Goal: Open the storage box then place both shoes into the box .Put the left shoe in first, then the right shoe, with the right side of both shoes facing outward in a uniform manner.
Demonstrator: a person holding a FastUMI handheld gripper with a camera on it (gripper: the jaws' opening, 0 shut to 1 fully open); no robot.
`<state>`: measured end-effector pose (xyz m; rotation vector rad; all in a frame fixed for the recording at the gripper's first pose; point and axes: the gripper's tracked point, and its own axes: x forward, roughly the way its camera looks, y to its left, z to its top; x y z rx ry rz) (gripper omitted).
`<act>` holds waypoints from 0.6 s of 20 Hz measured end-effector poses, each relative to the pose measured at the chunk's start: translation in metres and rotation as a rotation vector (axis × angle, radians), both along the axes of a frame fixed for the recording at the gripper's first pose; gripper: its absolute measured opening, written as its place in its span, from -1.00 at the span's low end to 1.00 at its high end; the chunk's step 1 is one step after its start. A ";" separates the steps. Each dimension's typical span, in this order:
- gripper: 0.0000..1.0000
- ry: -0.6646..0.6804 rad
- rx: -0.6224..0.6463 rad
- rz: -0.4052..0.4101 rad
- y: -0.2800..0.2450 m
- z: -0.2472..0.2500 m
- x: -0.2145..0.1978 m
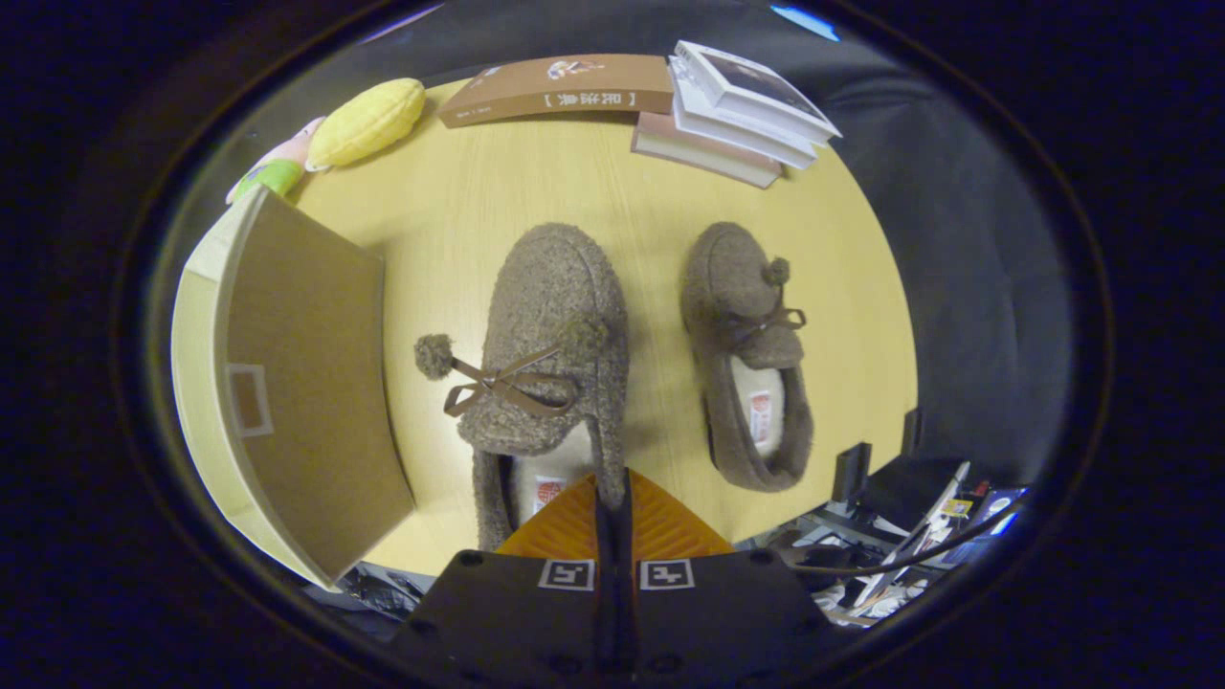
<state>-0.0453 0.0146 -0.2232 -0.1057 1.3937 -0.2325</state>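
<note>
Two brown fuzzy shoes on the table (593,182) — gripper (612,493) pinching the near shoe (550,354).
Fingers pressed together on its right collar wall; other shoe (746,354) just beside, right. Storage box (287,392) left, lid up. Books (737,110) beyond — print too small to read.

fuzzy cloth shoes (550,325), wood-grain table (574,191)
</note>
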 end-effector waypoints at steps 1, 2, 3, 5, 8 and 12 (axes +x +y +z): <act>-0.92 -0.006 -0.013 -0.016 0.002 0.012 -0.003; -0.92 -0.010 -0.026 -0.029 0.004 0.025 -0.006; -0.93 -0.011 -0.040 -0.041 0.007 0.039 -0.011; -0.93 -0.016 -0.075 -0.054 0.016 0.071 -0.018; -0.93 -0.040 -0.102 -0.047 0.042 0.120 -0.023; -0.93 -0.081 -0.103 -0.046 0.088 0.169 -0.018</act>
